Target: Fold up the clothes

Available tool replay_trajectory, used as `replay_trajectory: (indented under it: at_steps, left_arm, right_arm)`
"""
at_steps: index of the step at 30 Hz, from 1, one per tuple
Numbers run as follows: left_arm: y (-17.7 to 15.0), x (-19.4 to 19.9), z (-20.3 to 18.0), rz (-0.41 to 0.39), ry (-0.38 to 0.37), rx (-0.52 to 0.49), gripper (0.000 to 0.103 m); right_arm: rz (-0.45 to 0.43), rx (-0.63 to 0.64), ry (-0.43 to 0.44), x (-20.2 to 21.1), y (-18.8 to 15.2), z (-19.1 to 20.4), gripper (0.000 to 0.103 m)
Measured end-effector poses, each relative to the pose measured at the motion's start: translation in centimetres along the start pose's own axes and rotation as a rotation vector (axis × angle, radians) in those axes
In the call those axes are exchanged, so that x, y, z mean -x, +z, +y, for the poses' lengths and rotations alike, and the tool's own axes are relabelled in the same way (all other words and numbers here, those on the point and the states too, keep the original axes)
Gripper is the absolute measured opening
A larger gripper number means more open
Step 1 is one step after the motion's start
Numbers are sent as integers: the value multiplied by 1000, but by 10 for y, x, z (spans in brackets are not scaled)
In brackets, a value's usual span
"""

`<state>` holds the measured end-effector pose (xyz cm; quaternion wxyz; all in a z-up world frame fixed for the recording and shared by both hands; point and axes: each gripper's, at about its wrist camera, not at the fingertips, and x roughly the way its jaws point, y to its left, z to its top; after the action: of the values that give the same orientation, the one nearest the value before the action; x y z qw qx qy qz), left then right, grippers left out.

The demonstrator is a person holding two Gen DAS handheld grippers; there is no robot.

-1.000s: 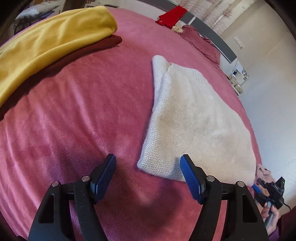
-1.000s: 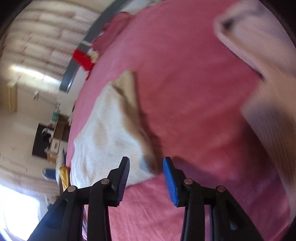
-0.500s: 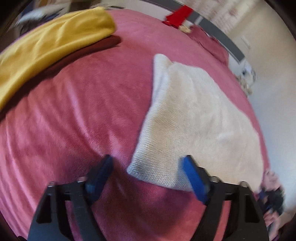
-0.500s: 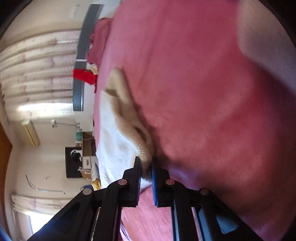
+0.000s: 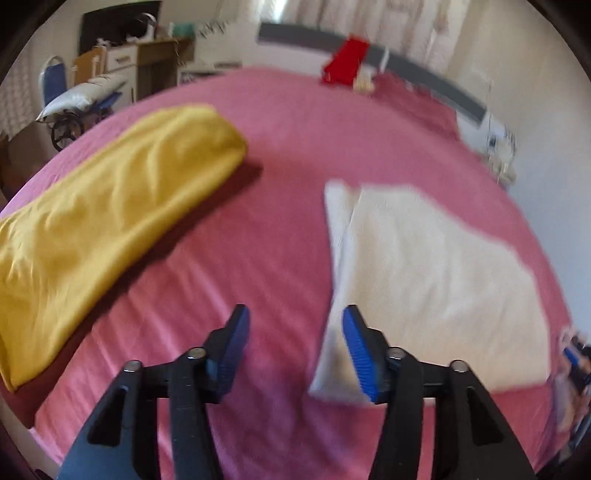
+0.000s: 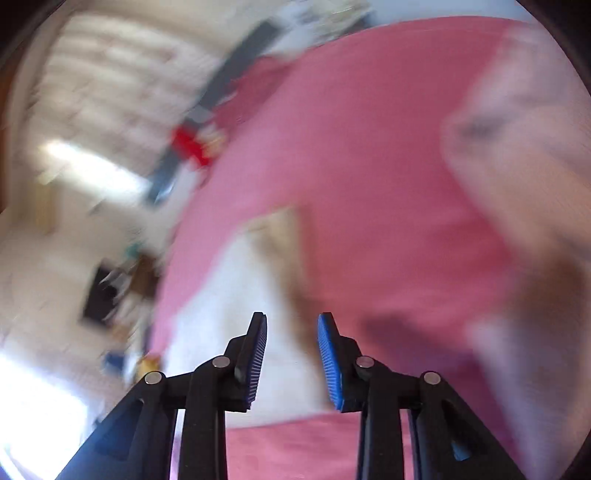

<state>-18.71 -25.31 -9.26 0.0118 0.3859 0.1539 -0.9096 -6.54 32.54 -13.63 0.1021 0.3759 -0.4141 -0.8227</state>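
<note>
A folded cream knitted sweater (image 5: 424,280) lies flat on the pink bed cover (image 5: 295,155). My left gripper (image 5: 295,347) hangs above the cover by the sweater's near left corner. Its jaws are opening and nothing is between them. The corner shows just behind the right-hand pad. The right wrist view is heavily blurred. There my right gripper (image 6: 291,360) hovers over the sweater (image 6: 221,314) near its shaded edge. Its jaws are opening too, the blue pads are apart, and no cloth is pinched between them.
A long yellow garment (image 5: 110,221) lies across the left of the bed. A red item (image 5: 347,59) sits at the grey headboard (image 5: 295,35). A wheeled chair (image 5: 74,107) and dresser (image 5: 147,62) stand beyond the bed. A pale blurred garment (image 6: 517,155) lies to the right.
Half a second ago my right gripper was shut on the sweater's edge; it has let go and drawn back upward. My left gripper has risen and tilted up, showing more of the room.
</note>
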Motion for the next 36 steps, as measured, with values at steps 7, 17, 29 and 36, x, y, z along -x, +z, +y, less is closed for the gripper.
replay_trajectory:
  at_steps: [7, 17, 29, 36]
  left_arm:
    - [7, -57, -84, 97, -77, -123, 70]
    - [7, -138, -110, 177, 46, -311, 74]
    - [12, -81, -40, 149, 94, -173, 81]
    - [-9, -78, 1, 296, 23, -114, 81]
  right_arm:
    - [290, 225, -14, -147, 0, 94, 31]
    - [253, 37, -2, -168, 42, 46, 24]
    - [99, 190, -43, -86, 47, 59, 46]
    - [206, 204, -150, -73, 50, 28, 62]
